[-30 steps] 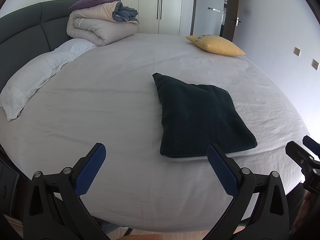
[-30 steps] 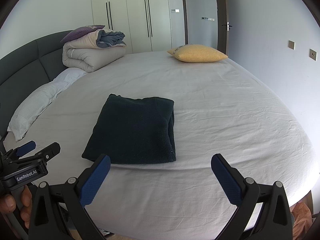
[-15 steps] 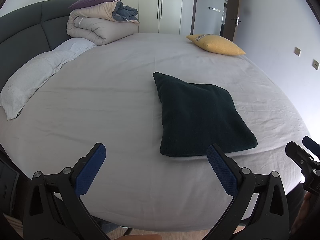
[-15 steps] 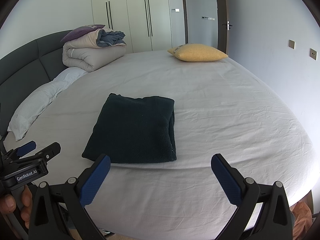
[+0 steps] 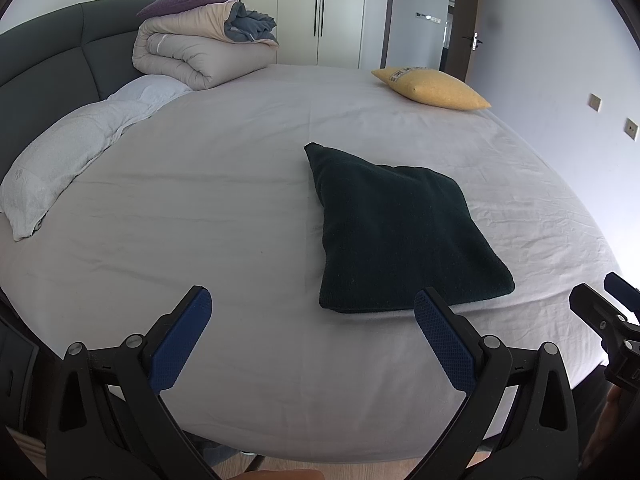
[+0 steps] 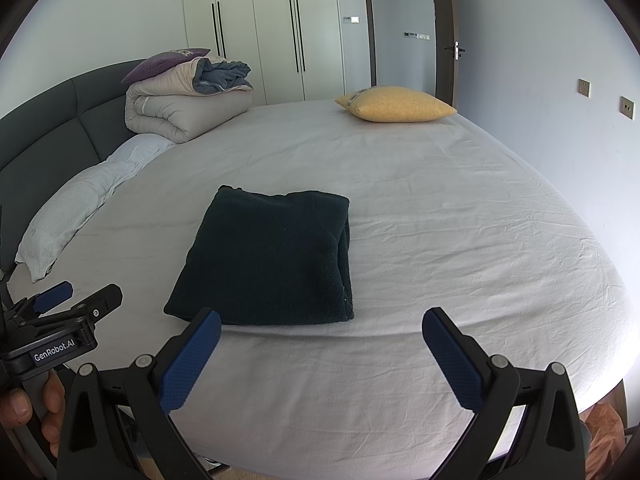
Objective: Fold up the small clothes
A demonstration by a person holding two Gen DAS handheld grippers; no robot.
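Note:
A dark green garment (image 5: 400,232) lies folded into a neat square on the white bed sheet (image 5: 200,216); it also shows in the right wrist view (image 6: 272,260). My left gripper (image 5: 312,332) is open and empty, held over the bed's near edge, short of the garment. My right gripper (image 6: 320,348) is open and empty, also near the front edge, just in front of the garment. The left gripper also shows at the left edge of the right wrist view (image 6: 76,300). The right gripper also shows at the right edge of the left wrist view (image 5: 604,300).
A rolled beige duvet (image 5: 200,48) with a purple cushion on top sits at the back left by the dark headboard (image 5: 44,64). A white pillow (image 5: 60,156) lies along the left. A yellow pillow (image 5: 432,88) lies at the back right. Wardrobe doors (image 6: 280,28) stand behind.

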